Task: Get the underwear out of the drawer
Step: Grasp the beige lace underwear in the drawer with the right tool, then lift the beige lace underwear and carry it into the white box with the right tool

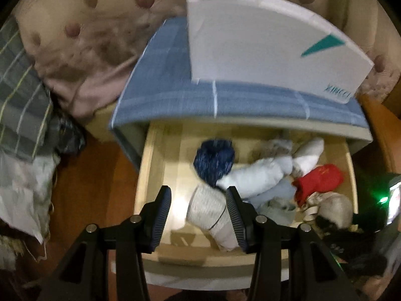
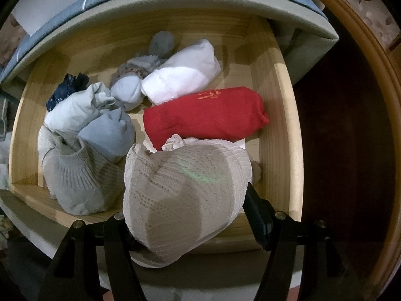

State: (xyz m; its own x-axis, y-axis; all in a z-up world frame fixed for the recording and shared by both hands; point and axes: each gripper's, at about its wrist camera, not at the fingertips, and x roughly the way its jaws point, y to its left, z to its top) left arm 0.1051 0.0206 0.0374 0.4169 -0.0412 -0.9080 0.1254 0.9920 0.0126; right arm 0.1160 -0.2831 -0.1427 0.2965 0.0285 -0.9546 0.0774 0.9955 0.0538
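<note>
The wooden drawer [image 1: 160, 250] stands pulled out and holds several rolled garments. My left gripper [image 1: 199, 193] hangs open over its front left part, above a pale grey roll [image 1: 208, 208] that neither pad touches. Behind that roll lie a navy roll [image 1: 214, 160] and a red roll [image 1: 317, 180]. In the right wrist view my right gripper [image 2: 185, 200] is shut on cream lace underwear [image 2: 185, 180], which bulges between the fingers over the drawer [image 2: 285, 125] front and hides the left finger. The red roll [image 2: 205, 115], a white roll [image 2: 183, 75] and a grey sock roll [image 2: 80, 183] lie around it.
A white box [image 1: 263, 40] sits on the blue checked cloth [image 1: 170, 85] that covers the cabinet top above the drawer. A tufted beige cushion [image 1: 75, 25] and striped fabric [image 1: 22, 87] lie to the left over a brown wooden floor [image 1: 95, 188]. A wooden frame [image 2: 371, 75] curves along the right.
</note>
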